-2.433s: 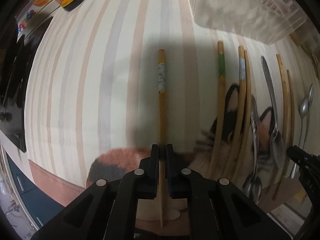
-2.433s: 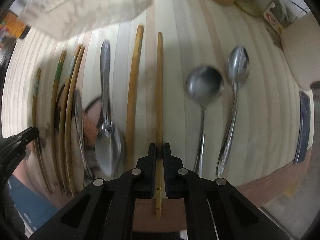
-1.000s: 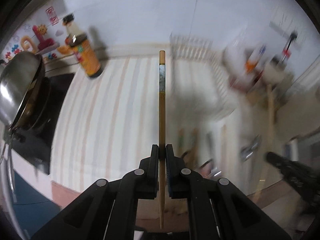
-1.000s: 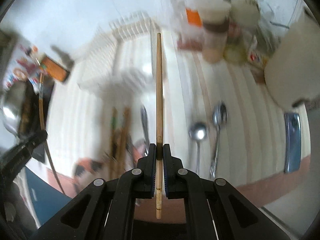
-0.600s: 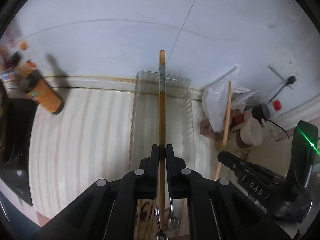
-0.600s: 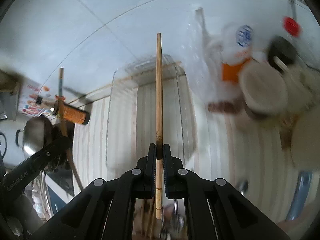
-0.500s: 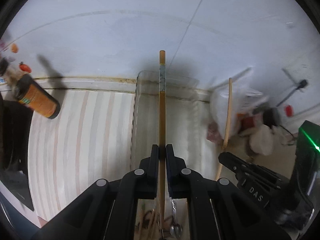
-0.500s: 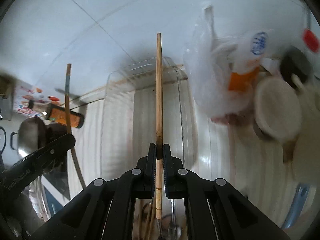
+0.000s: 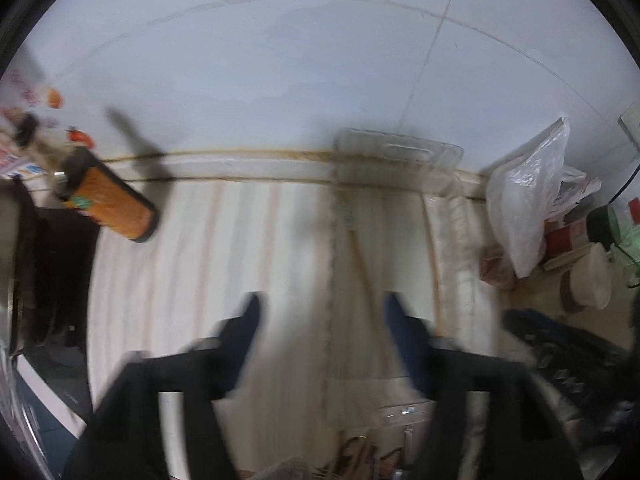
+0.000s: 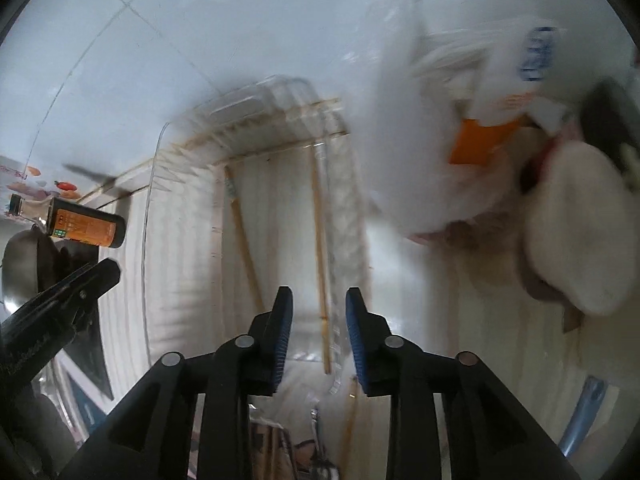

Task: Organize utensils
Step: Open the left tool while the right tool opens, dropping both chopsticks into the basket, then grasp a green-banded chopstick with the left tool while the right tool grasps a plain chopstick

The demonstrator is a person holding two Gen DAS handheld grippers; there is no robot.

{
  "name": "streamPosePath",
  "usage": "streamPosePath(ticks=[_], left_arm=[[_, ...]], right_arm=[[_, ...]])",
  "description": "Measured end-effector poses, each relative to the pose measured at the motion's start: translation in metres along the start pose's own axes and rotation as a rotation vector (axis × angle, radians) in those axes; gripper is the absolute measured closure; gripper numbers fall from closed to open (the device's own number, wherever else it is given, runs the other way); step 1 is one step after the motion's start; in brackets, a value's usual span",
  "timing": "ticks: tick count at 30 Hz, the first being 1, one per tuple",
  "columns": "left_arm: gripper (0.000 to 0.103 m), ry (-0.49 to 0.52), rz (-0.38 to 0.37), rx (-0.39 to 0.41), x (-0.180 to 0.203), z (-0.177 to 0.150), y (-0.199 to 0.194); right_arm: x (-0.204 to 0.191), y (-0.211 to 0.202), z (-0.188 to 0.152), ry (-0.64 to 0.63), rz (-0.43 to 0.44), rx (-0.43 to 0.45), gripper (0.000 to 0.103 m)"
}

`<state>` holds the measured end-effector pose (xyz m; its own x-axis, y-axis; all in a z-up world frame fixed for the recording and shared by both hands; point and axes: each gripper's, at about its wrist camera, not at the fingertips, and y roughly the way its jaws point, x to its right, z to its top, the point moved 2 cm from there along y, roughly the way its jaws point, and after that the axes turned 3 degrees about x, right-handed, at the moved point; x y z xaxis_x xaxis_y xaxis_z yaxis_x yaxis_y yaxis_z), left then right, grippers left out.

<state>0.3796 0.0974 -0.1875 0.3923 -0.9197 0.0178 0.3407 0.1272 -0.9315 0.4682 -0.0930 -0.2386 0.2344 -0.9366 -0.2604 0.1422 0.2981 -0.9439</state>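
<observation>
jaws of left gripper (image 9: 322, 308) and right gripper (image 10: 319, 306) just opened, empty. both chopsticks (image 10: 320, 248) released lengthwise inside clear tray (image 10: 160, 152), directly ahead. remaining utensils (image 10: 316, 428) behind and below, on tabletop.

1. A pale tiled wall (image 9: 320, 60) fills the upper field ahead of the jaws, crossed by thin grout lines.
2. Below it, under the jaws, lies a striped cream tablecloth (image 9: 208, 264) with faint pink bands.
3. Left of the jaws stands an orange-labelled bottle (image 9: 106, 204) by the wall, casting a dark shadow.
4. Further left is a dark stovetop (image 9: 52, 280).
5. Right of the jaws sits a white plastic bag (image 9: 528, 196) among blurred jars and containers (image 9: 588, 280).
6. The light is dim and even.
</observation>
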Motion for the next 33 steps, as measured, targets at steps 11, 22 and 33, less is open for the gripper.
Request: streamPosePath(ticks=[11, 22, 33], left_arm=[[0.0, 0.023, 0.093, 0.12, -0.021, -0.065, -0.036], [0.0, 0.068, 0.11, -0.073, -0.02, -0.17, 0.013], [0.085, 0.127, -0.019, -0.25, 0.013, -0.222, 0.073]], right_arm=[[0.035, -0.059, -0.081, 0.029, -0.099, 0.172, 0.038], [0.063, -0.03, -0.181, 0.116, -0.075, 0.075, 0.055], [0.066, 0.01, -0.224, 0.134, -0.058, -0.036, 0.058]])
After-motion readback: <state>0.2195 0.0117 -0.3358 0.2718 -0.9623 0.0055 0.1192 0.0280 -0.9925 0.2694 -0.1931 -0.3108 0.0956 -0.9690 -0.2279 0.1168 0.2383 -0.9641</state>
